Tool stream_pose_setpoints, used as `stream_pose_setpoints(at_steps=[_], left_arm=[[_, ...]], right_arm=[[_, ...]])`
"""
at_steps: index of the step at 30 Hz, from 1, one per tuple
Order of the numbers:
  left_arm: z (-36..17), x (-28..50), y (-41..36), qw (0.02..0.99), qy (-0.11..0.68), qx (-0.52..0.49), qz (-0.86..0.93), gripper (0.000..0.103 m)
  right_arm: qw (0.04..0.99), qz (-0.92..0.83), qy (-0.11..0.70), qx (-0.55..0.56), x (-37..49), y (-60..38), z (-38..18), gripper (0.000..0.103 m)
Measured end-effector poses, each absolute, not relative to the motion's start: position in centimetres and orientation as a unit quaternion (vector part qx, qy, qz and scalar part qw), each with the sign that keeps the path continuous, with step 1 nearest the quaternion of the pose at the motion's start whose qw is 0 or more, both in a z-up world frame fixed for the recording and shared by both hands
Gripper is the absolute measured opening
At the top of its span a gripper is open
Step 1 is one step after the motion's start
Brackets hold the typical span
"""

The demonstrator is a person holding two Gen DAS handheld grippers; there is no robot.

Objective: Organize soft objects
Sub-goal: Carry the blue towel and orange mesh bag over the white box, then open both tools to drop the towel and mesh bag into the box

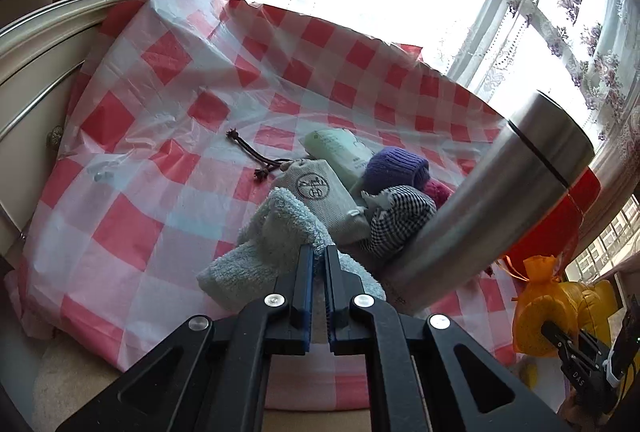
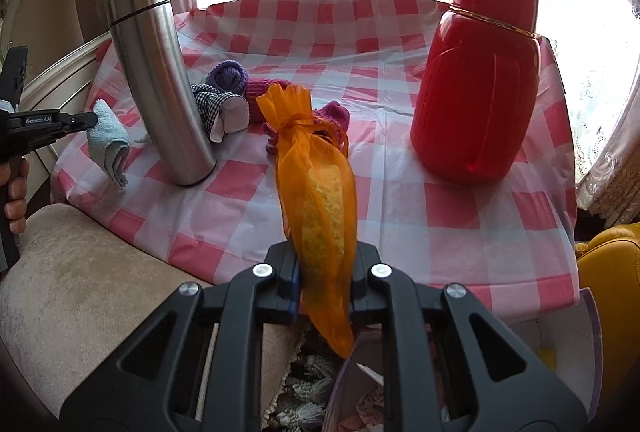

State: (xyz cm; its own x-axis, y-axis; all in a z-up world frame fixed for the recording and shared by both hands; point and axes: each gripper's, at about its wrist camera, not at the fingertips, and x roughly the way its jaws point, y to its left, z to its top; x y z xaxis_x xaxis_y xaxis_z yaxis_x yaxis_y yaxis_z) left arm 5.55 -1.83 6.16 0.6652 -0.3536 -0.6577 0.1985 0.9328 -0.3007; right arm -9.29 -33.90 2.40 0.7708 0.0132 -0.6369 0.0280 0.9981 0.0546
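My left gripper is shut on a pale blue fluffy towel, which hangs folded from its fingers above the checked cloth; the same towel shows in the right wrist view at the left gripper's tip. My right gripper is shut on an orange mesh pouch with a yellow sponge-like lump inside. On the table lie a grey drawstring bag, a pale green packet, a purple knit roll, a black-and-white checked cloth and magenta knit pieces.
A steel flask stands at the table's left and a red flask at the right, on a red-and-white checked tablecloth. A beige sofa arm lies below left. A box holding fabrics sits under my right gripper.
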Motion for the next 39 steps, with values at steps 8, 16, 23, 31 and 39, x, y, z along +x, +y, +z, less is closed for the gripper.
stream_pose_setpoints(at_steps=[8, 16, 23, 31, 39], left_arm=[[8.3, 0.8, -4.5, 0.906, 0.363, -0.08, -0.2, 0.005], [10.4, -3.2, -10.3, 0.893, 0.35, -0.054, -0.278, 0.005], [10.7, -6.2, -16.3, 0.864, 0.36, -0.037, -0.351, 0.005], [10.3, -10.4, -24.0, 0.816, 0.38, -0.002, -0.436, 0.005], [8.3, -12.8, -30.0, 0.773, 0.411, 0.033, -0.481, 0.006]], right_arm=[[0.936, -0.045, 0.347, 0.045, -12.6, -36.8, 1.9, 0.019], [0.93, -0.09, 0.352, 0.061, -16.6, -40.8, 1.4, 0.019], [0.918, -0.14, 0.362, 0.08, -19.9, -44.8, 0.9, 0.019], [0.901, -0.181, 0.384, 0.091, -23.1, -48.2, -0.3, 0.019], [0.88, -0.211, 0.415, 0.095, -25.2, -50.3, -2.1, 0.019]])
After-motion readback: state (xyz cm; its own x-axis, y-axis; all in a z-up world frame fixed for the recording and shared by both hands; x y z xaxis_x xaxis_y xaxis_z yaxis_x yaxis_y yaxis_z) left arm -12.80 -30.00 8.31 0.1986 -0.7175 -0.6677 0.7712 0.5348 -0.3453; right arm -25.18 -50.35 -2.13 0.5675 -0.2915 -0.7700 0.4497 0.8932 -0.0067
